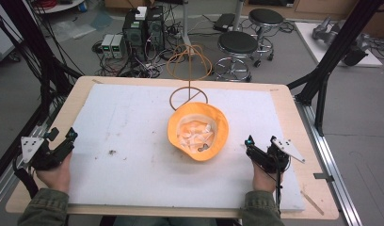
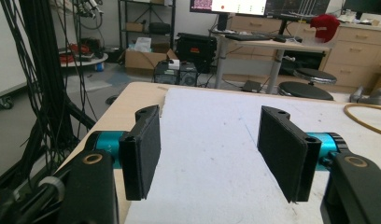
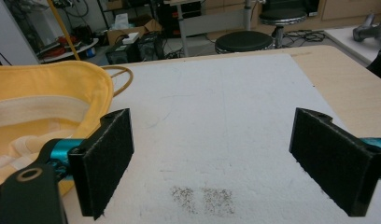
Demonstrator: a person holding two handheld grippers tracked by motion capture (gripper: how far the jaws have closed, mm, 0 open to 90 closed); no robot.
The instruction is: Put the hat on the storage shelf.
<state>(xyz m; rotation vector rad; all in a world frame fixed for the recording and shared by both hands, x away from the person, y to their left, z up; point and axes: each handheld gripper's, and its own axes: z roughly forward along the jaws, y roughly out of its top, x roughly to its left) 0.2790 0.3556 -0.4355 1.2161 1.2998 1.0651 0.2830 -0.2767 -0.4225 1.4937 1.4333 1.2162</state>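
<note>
Yellow hat (image 1: 198,130) sat upside down mid-table on white foam sheet (image 1: 133,141), just in front of wire hat stand (image 1: 189,70). Both grippers, left gripper (image 1: 68,140) and right gripper (image 1: 249,143), rested at table edges, jaws wide, nothing held.

Risks, imo: soft brim could fold or slip from pinch; hat could snag stand's loops. Path to hat looked clear otherwise; stools (image 1: 237,44) and computers (image 1: 143,26) stood on floor behind table.

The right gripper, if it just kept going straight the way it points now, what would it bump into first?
Probably nothing on the table. The right gripper has open jaws aimed along the bare white mat toward its far edge. The yellow hat lies off to one side, seemingly just clear of that line, though depth is hard to judge.
</note>
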